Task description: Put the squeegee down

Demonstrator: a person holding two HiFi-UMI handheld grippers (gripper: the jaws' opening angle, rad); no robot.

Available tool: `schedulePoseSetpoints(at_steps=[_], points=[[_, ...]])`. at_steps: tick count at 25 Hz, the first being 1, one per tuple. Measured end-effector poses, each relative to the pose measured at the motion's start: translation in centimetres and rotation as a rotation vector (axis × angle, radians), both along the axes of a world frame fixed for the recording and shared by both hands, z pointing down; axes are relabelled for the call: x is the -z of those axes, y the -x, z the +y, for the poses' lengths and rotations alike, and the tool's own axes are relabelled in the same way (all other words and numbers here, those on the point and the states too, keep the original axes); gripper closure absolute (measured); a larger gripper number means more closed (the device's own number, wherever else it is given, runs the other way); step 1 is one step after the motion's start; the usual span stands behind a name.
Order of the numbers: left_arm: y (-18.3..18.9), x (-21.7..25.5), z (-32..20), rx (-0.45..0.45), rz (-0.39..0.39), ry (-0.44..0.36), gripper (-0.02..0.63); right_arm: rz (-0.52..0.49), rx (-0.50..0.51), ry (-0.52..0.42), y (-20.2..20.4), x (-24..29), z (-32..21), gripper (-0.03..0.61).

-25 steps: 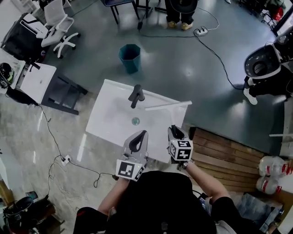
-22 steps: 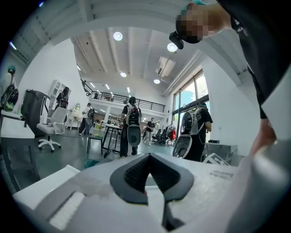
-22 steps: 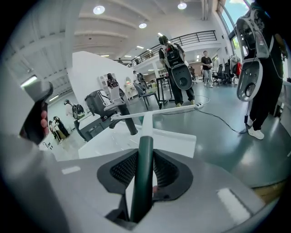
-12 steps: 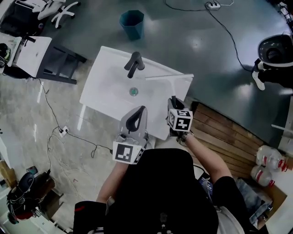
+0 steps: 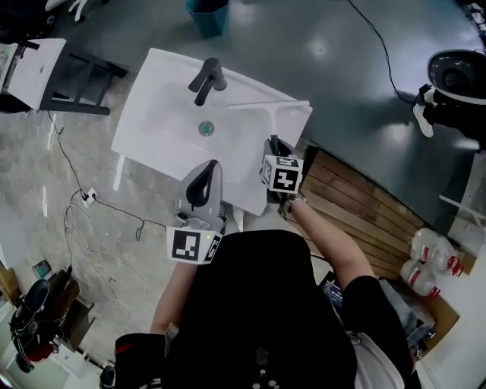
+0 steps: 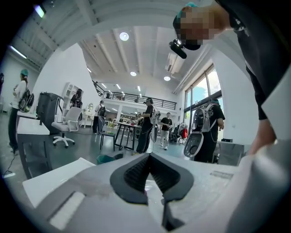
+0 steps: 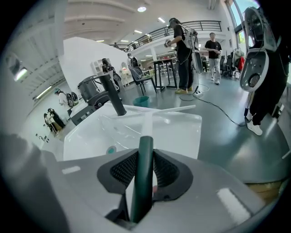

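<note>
A squeegee with a white blade point(image 5: 269, 104) and a dark green handle point(image 7: 142, 177) reaches over the far right part of the white sink point(image 5: 156, 125). My right gripper point(image 5: 274, 146) is shut on that handle, and its pads press it from both sides point(image 7: 144, 160). The blade point(image 7: 175, 109) lies across the sink's far rim; whether it touches I cannot tell. My left gripper point(image 5: 214, 164) hovers at the sink's near edge with its jaw tips together and nothing in them point(image 6: 148, 157). A dark faucet point(image 5: 206, 79) and the drain point(image 5: 205, 129) lie ahead.
Wooden planks point(image 5: 357, 205) lie on the floor right of the sink, with water jugs point(image 5: 429, 262) beyond. A teal bin point(image 5: 209, 14) stands behind the sink. Cables point(image 5: 83, 201) run over the floor at left. Several people point(image 7: 184, 54) stand in the background.
My right gripper has sunk with the squeegee toward the sink's right side, bringing the blade closer to the rim. The left gripper dropped slightly. The head view has shifted, so the sink sits higher in frame.
</note>
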State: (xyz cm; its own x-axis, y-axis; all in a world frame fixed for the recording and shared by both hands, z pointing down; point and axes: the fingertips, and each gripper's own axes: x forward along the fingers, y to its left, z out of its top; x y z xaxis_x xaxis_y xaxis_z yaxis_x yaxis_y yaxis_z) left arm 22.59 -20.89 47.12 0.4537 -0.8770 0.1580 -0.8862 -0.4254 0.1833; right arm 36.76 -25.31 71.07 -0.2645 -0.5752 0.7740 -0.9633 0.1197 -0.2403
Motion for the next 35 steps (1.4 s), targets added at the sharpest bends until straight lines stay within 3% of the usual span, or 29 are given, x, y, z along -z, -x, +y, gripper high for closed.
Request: schedulePoseSetpoints(at_steps=[35], points=[[1.6, -1.3, 0.7, 0.022, -0.013, 0.026, 0.612, 0.046, 0.036, 0.054, -0.3, -3.2, -0.6, 0.47]])
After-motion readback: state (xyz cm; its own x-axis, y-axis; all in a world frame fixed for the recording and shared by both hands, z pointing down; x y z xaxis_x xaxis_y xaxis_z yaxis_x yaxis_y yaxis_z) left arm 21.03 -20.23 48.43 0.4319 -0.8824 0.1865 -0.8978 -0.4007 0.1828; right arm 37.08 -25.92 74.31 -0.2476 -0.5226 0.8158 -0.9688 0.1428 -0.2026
